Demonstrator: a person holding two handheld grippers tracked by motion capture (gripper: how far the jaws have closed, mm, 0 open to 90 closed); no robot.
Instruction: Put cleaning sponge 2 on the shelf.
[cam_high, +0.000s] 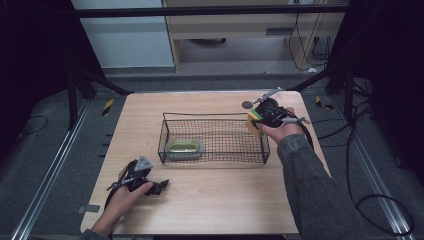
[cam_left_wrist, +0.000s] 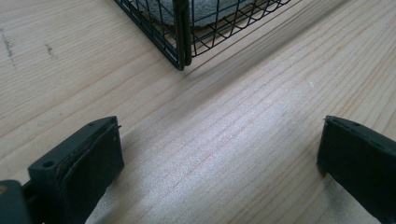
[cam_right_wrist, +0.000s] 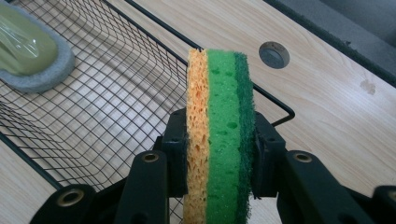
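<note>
A layered sponge (cam_right_wrist: 219, 135), orange, light green and dark green, stands on edge between the pads of my right gripper (cam_right_wrist: 219, 154), which is shut on it. In the high view that gripper (cam_high: 260, 120) hovers at the right end of the black wire basket (cam_high: 214, 116), with the sponge (cam_high: 253, 120) over the rim. Inside the basket lies a grey-rimmed green oval pad (cam_high: 184, 146) at the left end, also seen as the oval pad (cam_right_wrist: 28, 51). My left gripper (cam_high: 159, 187) rests low on the table at the front left, open, with bare wood between its jaws (cam_left_wrist: 219, 163).
The wooden table (cam_high: 215, 200) has bare room in front of the basket. A basket corner (cam_left_wrist: 182, 46) stands just ahead of the left gripper. A round grey plug (cam_right_wrist: 274, 54) sits in the tabletop beyond the basket. Cables trail on the floor to the right.
</note>
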